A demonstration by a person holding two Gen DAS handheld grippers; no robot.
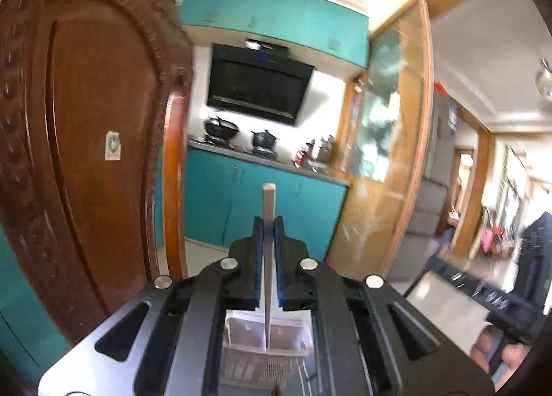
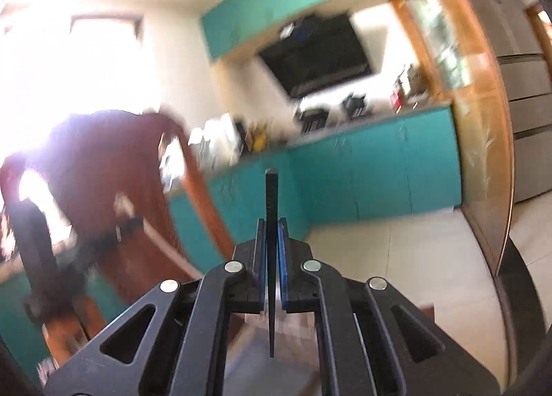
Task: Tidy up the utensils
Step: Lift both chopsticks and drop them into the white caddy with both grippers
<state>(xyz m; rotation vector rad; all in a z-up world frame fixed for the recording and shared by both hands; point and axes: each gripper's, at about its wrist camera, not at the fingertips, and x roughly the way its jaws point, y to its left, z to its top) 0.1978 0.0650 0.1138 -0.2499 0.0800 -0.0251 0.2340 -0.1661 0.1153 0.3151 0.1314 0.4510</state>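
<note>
Between the blue-lined fingers of the left gripper (image 1: 268, 227) a pale wooden chopstick (image 1: 268, 209) is pinched, its squared end pointing up past the fingertips and its thin end reaching down over a white slotted plastic basket (image 1: 241, 354) that sits directly below the tool. At the lower right of the left wrist view, fingers of the person's right hand (image 1: 496, 351) wrap a black handle, with a black tray (image 1: 483, 289) just beyond. The right gripper (image 2: 271, 228) likewise clamps a black chopstick (image 2: 270, 199), upright, its tapered tip hanging down between the linkage arms over a blurred pale surface I cannot identify. Beyond the left tool stands a carved dark wooden door (image 1: 89, 140). Farther off run teal base cabinets (image 1: 262, 199) under a grey counter carrying black pots (image 1: 220, 128); above hangs a black range hood (image 1: 258, 83), with teal upper cabinets (image 1: 272, 16) topmost.
</note>
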